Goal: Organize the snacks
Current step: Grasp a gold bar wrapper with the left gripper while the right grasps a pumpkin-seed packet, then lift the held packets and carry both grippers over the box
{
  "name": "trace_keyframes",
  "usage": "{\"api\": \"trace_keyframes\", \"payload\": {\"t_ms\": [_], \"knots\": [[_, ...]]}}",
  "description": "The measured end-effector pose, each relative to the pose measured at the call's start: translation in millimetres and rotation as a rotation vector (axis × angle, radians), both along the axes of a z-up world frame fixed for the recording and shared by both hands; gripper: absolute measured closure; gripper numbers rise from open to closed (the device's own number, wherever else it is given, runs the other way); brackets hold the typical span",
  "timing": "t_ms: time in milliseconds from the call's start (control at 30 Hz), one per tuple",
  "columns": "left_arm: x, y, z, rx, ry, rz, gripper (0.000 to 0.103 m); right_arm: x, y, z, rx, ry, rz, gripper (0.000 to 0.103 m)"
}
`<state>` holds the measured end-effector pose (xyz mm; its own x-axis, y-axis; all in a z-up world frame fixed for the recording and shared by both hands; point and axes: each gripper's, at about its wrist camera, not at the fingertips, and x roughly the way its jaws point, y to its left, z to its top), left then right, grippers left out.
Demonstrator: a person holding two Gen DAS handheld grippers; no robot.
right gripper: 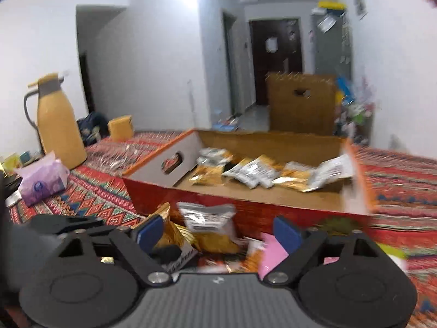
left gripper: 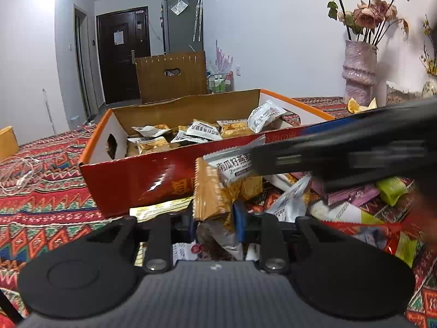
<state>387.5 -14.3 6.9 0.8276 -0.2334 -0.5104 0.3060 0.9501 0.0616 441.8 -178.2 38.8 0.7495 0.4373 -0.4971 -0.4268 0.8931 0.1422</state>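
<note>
Left gripper [left gripper: 215, 213]: jaws drawn narrow, clamped on an upright orange-gold snack packet [left gripper: 210, 194] with a white printed top, held just in front of the red wall of the cardboard box [left gripper: 131, 180].

Right gripper [right gripper: 218, 232]: jaws wide apart, blue pads [right gripper: 284, 232] clear of any item, nothing gripped; view blurred. In the left wrist view it crossed as a dark blurred bar [left gripper: 341, 150] above the loose pile.

Box: open-topped, orange-rimmed, standing on a red patterned tablecloth [left gripper: 49, 191]; it held a scatter of gold and white snack packets [right gripper: 254, 172] on its floor.

Loose snack pile [left gripper: 355, 205]: mixed wrappers, white, green, purple and pink, lying on the cloth near the box's front wall, beneath both grippers.

Also present: a yellow thermos jug [right gripper: 58, 125], a purple tissue pack [right gripper: 41, 180], a pink vase of dried roses [left gripper: 359, 71].
</note>
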Motion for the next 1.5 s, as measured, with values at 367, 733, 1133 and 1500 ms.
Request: {"api": "trace_keyframes", "payload": {"t_ms": [367, 733, 1133, 1500], "knots": [[-1.7, 20.9, 10.3, -0.050, 0.019, 0.072, 0.080, 29.6, 22.0, -29.3, -0.002, 0.065, 0.005, 0.060], [-31.3, 25.2, 41.3, -0.044, -0.035, 0.106, 0.081, -40.4, -12.9, 15.2, 0.022, -0.085, -0.056, 0.068], [-143.4, 29.4, 66.2, -0.084, -0.072, 0.152, 0.081, -185.7, -52.7, 29.1, -0.081, -0.180, -0.063, 0.068], [-203.4, 48.0, 48.0, -0.110, 0.018, 0.270, 0.081, -259.9, -74.2, -4.4, -0.088, -0.117, -0.193, 0.068]]}}
